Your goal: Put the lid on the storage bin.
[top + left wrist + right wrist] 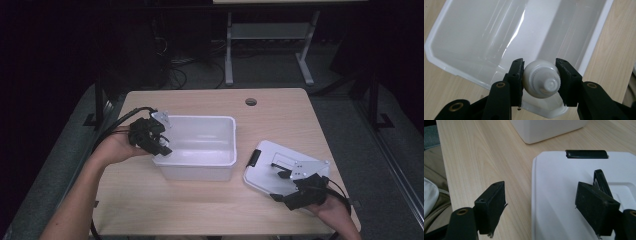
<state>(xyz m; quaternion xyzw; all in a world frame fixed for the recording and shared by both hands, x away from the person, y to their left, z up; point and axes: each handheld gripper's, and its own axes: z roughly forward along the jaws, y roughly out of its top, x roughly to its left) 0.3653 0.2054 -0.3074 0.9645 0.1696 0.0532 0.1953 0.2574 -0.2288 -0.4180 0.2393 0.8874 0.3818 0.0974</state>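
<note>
— What is in the white bin (200,145)?

— It shows nothing lying inside; it stands near the middle of the wooden table (200,210); its white lid (280,167) lies flat to the right, apart from it, with a black latch (586,154) at one edge.

— And the room?

— Dark; a grey table frame (270,45) and cables are on the floor behind.

— How are the hands?

— The left gripper (539,77) is held over the left rim of the bin, pointing down into it; its jaws are clamped on a small white bottle (541,81), cap toward the camera; the right gripper (541,205) rests low at the lid's near corner, jaws wide apart with nothing between them; one jaw is over the lid, the other over the table.
</note>
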